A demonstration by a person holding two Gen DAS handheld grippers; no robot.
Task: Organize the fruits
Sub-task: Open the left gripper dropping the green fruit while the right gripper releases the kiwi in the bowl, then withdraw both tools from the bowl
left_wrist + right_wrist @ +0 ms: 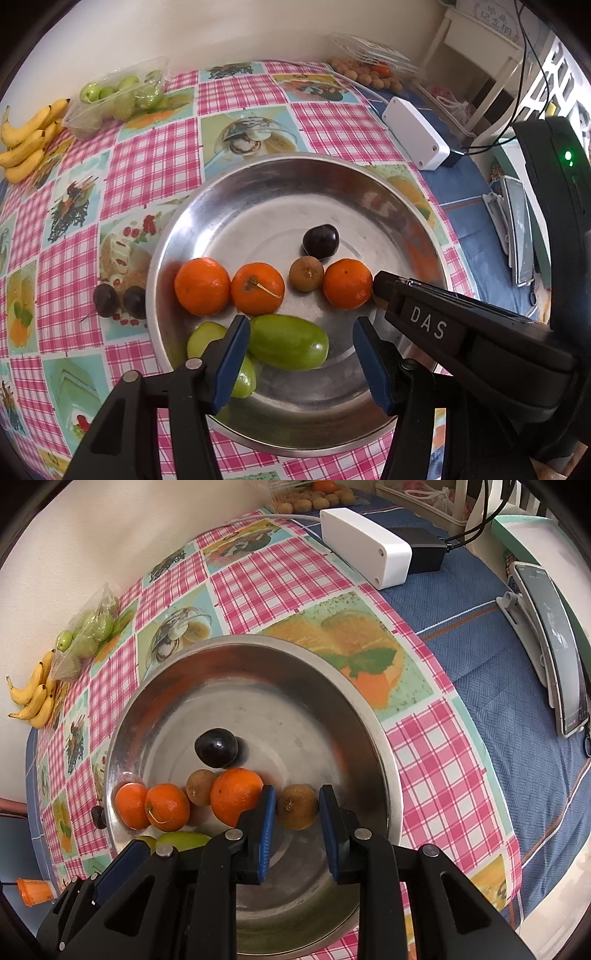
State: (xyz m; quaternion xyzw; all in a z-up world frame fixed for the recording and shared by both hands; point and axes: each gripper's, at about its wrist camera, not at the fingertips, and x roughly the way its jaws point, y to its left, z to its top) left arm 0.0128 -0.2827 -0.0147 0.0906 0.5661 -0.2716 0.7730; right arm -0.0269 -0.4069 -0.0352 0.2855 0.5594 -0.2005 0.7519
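Observation:
A steel bowl sits on the checked tablecloth. It holds three tangerines, a dark plum, a brown longan and two green fruits. My left gripper is open over the bowl's near side, just above the green fruits. My right gripper hovers in the bowl with its jaws on either side of a second brown longan; the jaws stand slightly apart from it. The right gripper's body shows in the left wrist view beside the right tangerine.
Two dark plums lie on the cloth left of the bowl. Bananas and a box of green fruits are at the far left. Longans, a white box and a phone on a stand are to the right.

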